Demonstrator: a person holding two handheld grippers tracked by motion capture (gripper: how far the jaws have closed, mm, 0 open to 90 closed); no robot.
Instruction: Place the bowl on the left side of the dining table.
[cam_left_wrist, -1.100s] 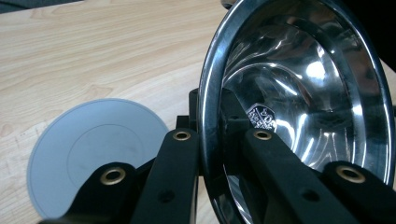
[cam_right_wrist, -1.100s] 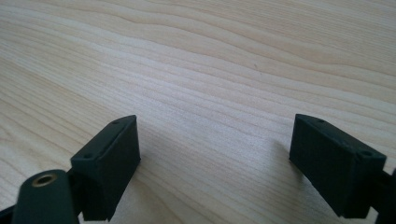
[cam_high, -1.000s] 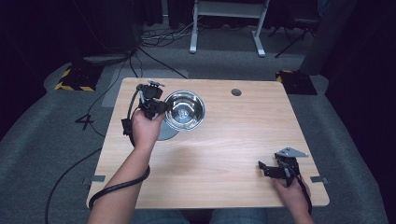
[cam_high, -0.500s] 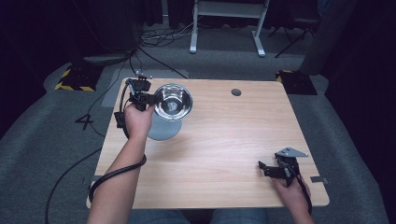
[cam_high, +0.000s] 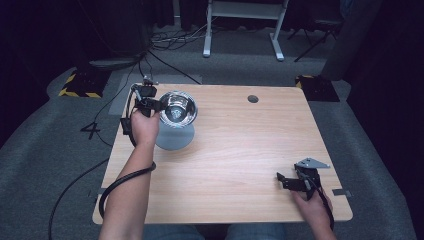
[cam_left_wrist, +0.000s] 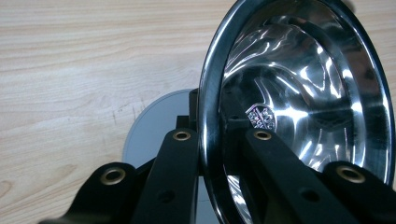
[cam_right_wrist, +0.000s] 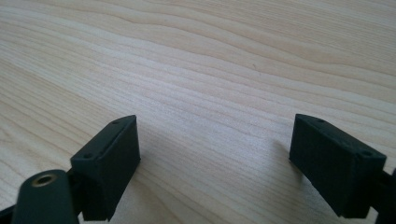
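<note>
Steel bowl (cam_high: 177, 109) carried leftward, rim clamped in left gripper (cam_high: 156, 104)

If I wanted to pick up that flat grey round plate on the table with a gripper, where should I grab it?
Probably by its edge. The grey plate lies flat on the wooden table, so only its thin rim offers a hold. Its near side is bare; come in low from there. The far side sits under the steel bowl that the left gripper grips by the rim.

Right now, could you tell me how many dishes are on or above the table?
2: a steel bowl gripped by its rim in the left claw, near the table's far left corner, and a grey plate lying flat beneath it.
</note>
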